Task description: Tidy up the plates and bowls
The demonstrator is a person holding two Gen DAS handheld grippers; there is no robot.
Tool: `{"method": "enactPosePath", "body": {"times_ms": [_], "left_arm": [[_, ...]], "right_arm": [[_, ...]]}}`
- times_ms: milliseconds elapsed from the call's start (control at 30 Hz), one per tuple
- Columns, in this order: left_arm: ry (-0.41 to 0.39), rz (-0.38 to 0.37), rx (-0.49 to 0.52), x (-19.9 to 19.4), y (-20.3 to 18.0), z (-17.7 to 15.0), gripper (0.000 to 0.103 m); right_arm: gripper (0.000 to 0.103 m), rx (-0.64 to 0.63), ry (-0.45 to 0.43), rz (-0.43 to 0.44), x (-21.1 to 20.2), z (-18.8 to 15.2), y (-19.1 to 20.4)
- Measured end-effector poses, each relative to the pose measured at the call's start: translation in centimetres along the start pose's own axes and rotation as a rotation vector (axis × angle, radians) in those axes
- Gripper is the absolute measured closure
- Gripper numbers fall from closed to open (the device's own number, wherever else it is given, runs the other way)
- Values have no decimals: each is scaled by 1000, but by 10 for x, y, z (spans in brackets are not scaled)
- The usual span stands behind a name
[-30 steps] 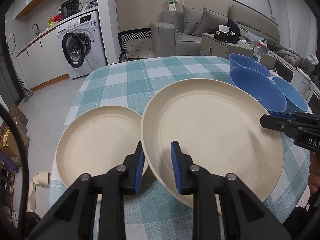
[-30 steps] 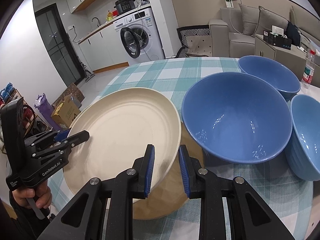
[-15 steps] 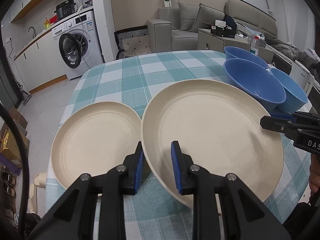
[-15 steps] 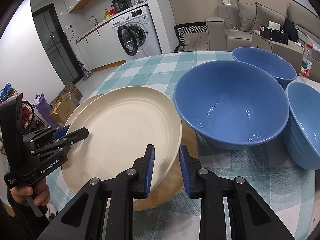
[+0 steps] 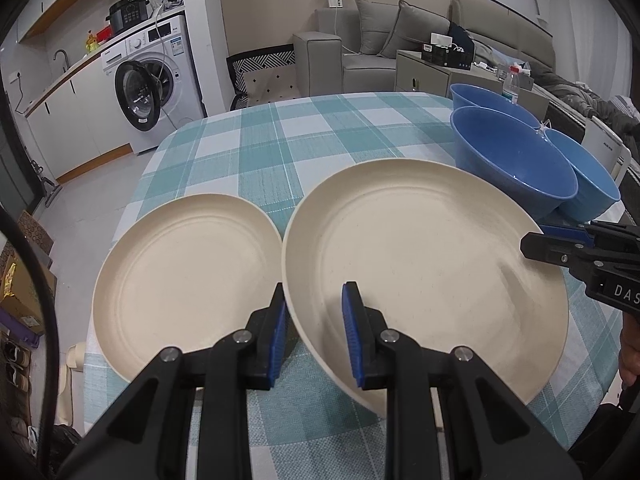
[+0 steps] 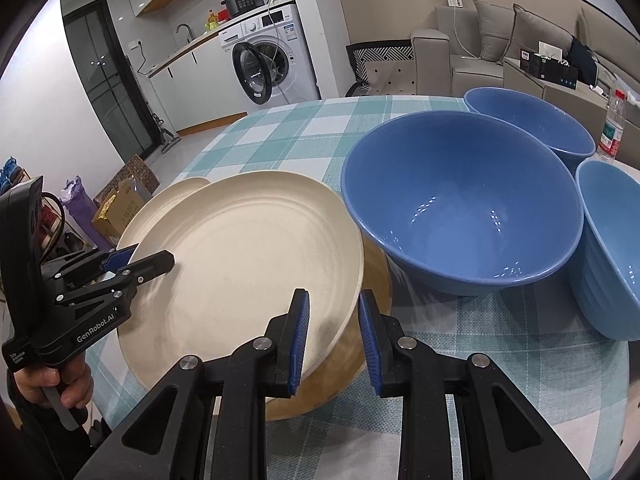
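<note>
A big cream plate [image 5: 424, 276] is being held up over the table [image 5: 320, 136], tipped a little. The left gripper [image 5: 313, 320] is pinching its left rim, one blue pad under the rim and one on top, so its fingers are standing narrow with the plate between them. The right gripper [image 6: 331, 330] is pinching the other side of the same plate [image 6: 248, 276] in the same way, fingers narrow and closed on the rim. In the left view the right gripper [image 5: 540, 246] is poking in from the right edge, gripping the plate's far side. In the right view the left gripper [image 6: 132, 262] is reaching in from the left, and a hand [image 6: 56, 384] is squeezing its handle.

A second plate [image 5: 184, 284] is lying flat on the table just left of the held one. In the right view only a sliver of it [image 6: 188, 188] is peeking out behind the held plate. A round brown mat [image 6: 340, 376] is lying on the table under the held plate's right side.

Three blue bowls are sitting together on the right part of the table. The big bowl [image 6: 460, 200] is nearest the plate, a back bowl [image 6: 532, 120] is sitting behind it, and a lighter bowl [image 6: 612, 248] is sitting to its right. The table is wearing a green and white check cloth.

Past the table, a washer [image 5: 148, 80] is standing with its door open, and a grey sofa [image 5: 368, 40] is sitting by the wall. A bottle [image 6: 612, 124] is standing behind the bowls.
</note>
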State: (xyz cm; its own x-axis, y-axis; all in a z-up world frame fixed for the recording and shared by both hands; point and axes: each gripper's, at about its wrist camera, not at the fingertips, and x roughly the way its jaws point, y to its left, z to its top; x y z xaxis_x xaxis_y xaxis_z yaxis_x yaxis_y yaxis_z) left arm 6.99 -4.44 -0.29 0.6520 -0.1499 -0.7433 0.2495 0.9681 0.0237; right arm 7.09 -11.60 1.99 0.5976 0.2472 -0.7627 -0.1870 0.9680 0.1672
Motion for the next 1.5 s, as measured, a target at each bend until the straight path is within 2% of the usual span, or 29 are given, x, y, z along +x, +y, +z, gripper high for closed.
{"method": "enactPosePath", "body": {"times_ms": [933, 1500], "left_arm": [[35, 48, 49, 24, -17, -12, 78], [24, 93, 106, 30, -25, -16, 75]], "right_arm": [[77, -52, 43, -116, 19, -7, -1], [76, -69, 48, -139, 24, -8, -3]]}}
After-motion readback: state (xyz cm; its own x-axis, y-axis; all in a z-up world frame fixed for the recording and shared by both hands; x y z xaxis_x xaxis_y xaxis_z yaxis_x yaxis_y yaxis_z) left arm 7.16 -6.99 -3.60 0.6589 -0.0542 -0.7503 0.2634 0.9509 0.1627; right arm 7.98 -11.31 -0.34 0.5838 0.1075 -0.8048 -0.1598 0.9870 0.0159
